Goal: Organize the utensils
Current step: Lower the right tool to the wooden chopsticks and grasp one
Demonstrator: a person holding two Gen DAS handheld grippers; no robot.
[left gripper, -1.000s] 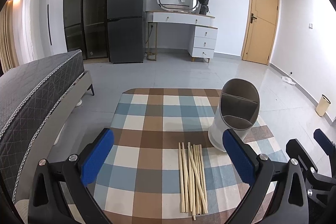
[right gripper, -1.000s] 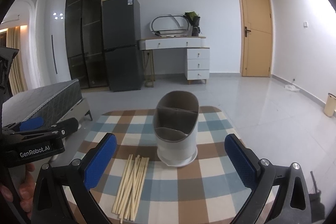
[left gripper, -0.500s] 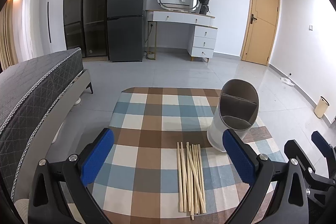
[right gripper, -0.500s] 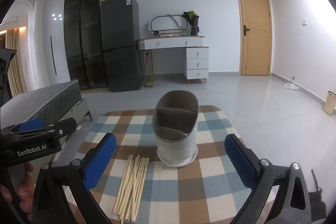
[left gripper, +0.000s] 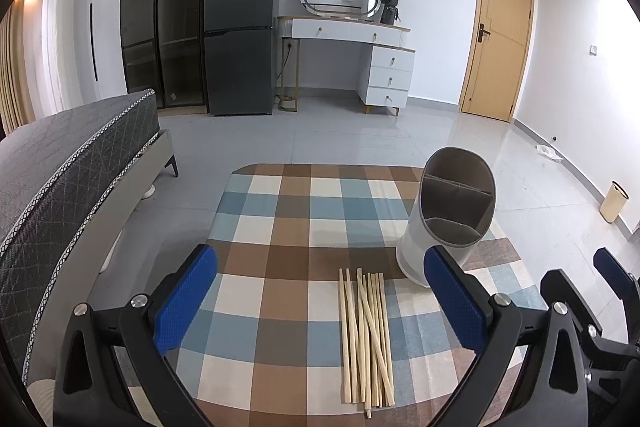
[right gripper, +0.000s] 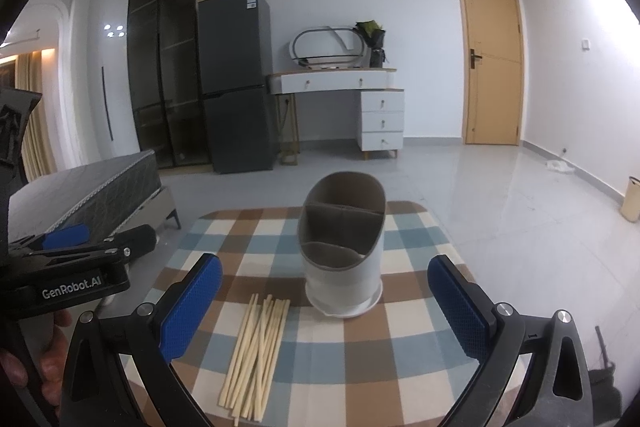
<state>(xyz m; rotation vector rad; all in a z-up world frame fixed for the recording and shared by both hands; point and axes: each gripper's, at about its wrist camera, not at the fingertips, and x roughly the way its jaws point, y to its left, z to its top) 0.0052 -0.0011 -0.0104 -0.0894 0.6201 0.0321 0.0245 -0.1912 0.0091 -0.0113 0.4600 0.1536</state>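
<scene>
The bundle of pale wooden chopsticks [left gripper: 366, 337] lies flat on the blue-brown-cream checked tablecloth [left gripper: 280, 227], long axis running away from the cameras, far ends just short of the grey-lined white oval utensil holder [left gripper: 450, 215]. The sticks sit squarely ahead of the left gripper [left gripper: 320, 307], between its wide-spread, empty blue pads. The right gripper [right gripper: 326, 307], equally agape and empty, faces the holder instead, chopsticks off to its left. Left looks nearer for the pick.
</scene>
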